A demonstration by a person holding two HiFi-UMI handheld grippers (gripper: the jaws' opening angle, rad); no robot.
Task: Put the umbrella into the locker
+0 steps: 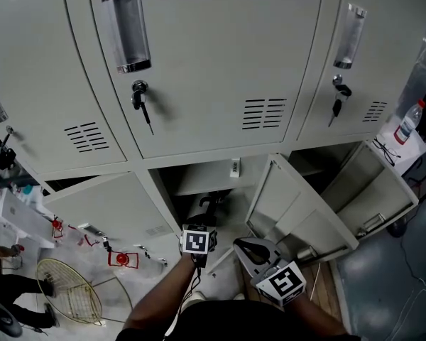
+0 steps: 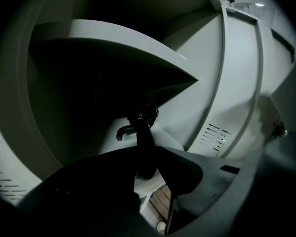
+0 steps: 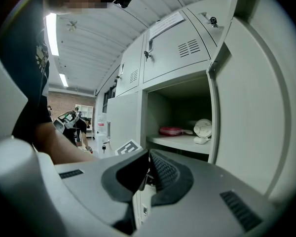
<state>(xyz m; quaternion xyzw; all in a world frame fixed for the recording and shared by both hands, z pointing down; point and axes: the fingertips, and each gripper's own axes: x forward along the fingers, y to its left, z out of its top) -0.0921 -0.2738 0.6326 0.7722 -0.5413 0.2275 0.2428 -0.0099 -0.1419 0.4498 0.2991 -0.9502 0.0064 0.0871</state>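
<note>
Left tongs [image 2: 147, 154] are clamped on the handle end of a black folding umbrella [image 2: 144, 132], its stem running straight out from between the pads. Right tongs [image 3: 148, 164] have their tips pressed together with nothing in them, and they hang just outside the open locker compartment [image 1: 199, 180], on its door side.

That compartment sits in the lower row of a bank of grey sheet-metal lockers [image 1: 220, 69], below a closed door with a key in its lock. Its own grey metal door [image 1: 298, 204] is swung wide. A flat grey metal shelf [image 2: 113, 38] spans the upper part of the compartment.

The umbrella is below that shelf, already inside the compartment. Its bunched canopy end points toward the back and its handle toward the opening. Whether the far end rests on the compartment floor I cannot tell. A thin dark wrist strap [image 2: 122, 131] curls out just beside the canopy's collar.

Handling, as I judge it: the umbrella looks light. The handle and stem are stiff, while the folded cloth is soft and would slide or bunch under the pads. The handle is therefore the sound place to hold it, and that is where the left tongs have it. Held at one end, the far end may droop or swing. The loose strap could catch on the compartment's edge.
</note>
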